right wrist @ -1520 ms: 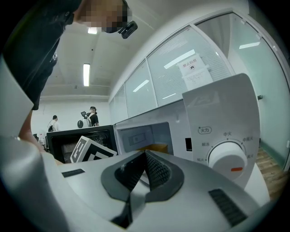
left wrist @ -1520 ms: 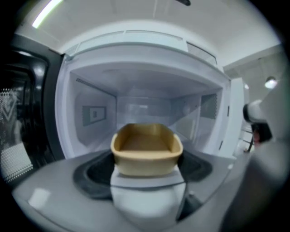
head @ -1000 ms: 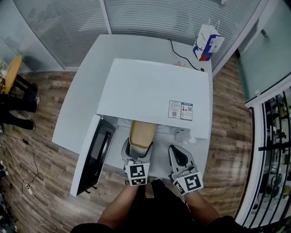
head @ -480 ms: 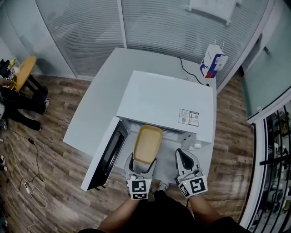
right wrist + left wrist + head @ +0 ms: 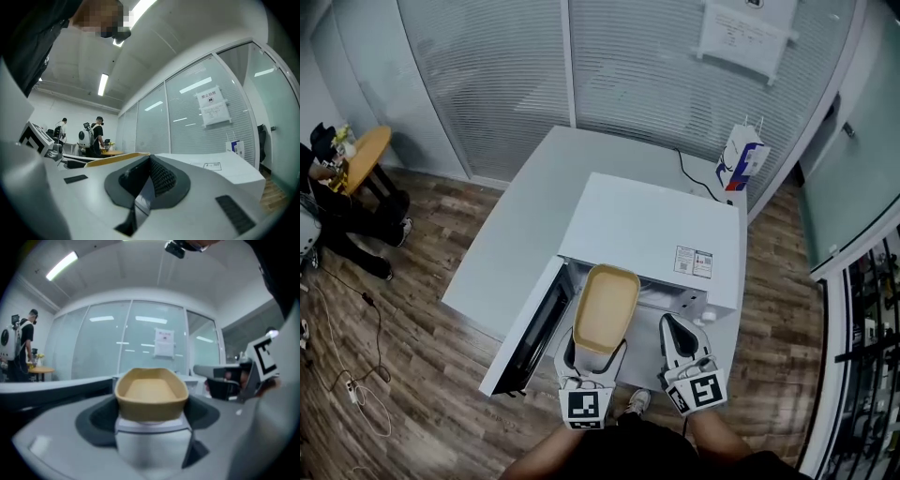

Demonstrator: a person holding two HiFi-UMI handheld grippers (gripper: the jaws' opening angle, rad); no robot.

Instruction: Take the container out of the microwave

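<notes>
The tan oval container (image 5: 605,305) hangs level in front of the white microwave (image 5: 652,230), whose door (image 5: 530,328) swings open to the left. My left gripper (image 5: 598,349) is shut on the container's near end, one jaw on each side. In the left gripper view the container (image 5: 151,392) sits between the wide-set jaws, empty inside. My right gripper (image 5: 678,336) hovers just right of it, shut and holding nothing; in the right gripper view its fingers (image 5: 157,177) meet, with the container's rim (image 5: 112,160) to the left.
The microwave stands on a white table (image 5: 520,234) against a glass wall. A blue-and-white paper bag (image 5: 742,159) and a black cable (image 5: 689,178) are at the table's back right. A round wooden table (image 5: 361,159) and people stand at far left.
The container has come out from under the microwave's top edge, toward me and upward, with the left gripper still on it. The right gripper rose alongside.
</notes>
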